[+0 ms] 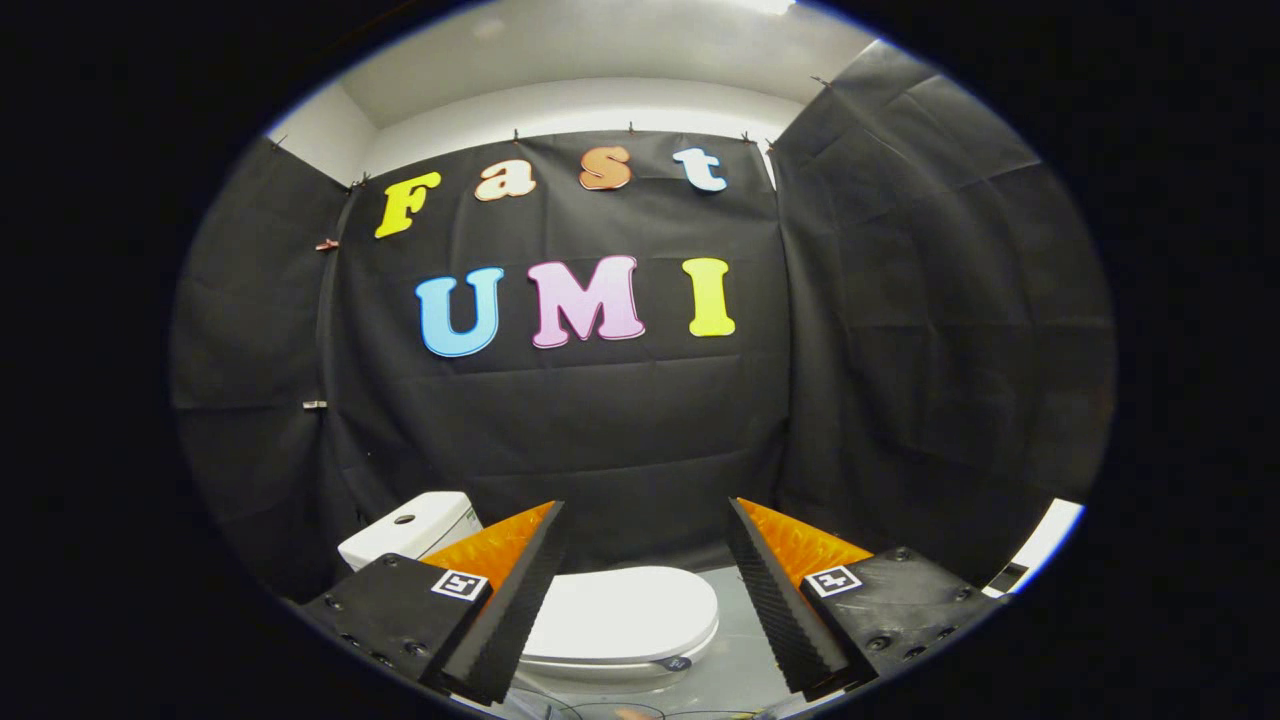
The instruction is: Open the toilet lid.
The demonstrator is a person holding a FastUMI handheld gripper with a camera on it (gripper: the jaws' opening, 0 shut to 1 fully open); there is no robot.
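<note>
One toilet sits low in the frame, and its smooth white oval plastic lid [622,612] lies flat and closed over the bowl, showing in the gap between the two fingers and a little beyond their tips. The gripper [647,520] hangs above and short of it with its jaws spread wide — released, gripping nothing, well apart from the lid. To the lower left of centre, behind the left finger, stands the white boxy ceramic cistern [408,530] with a small round button on top. A small dark tab [672,663] sits at the lid's near rim, at the lower middle of the frame.

The step in hand looks like the approach, with the lift not yet begun. To do it well, I judge the gripper should come down and forward to the near rim, where lid and seat part, and get one finger under that lip or pinch the lip between both pads. A grip at the very front edge gives the longest lever about the hinge by the cistern. The lift should then follow an arc up and back toward the cistern — not straight up — so the lid does not slip out. The glossy plastic probably slides easily, so a shallow bite may fail.

Counted: one toilet, one lid, one cistern, one button, two fingers, and a pale grey floor [740,640] around the bowl.
</note>
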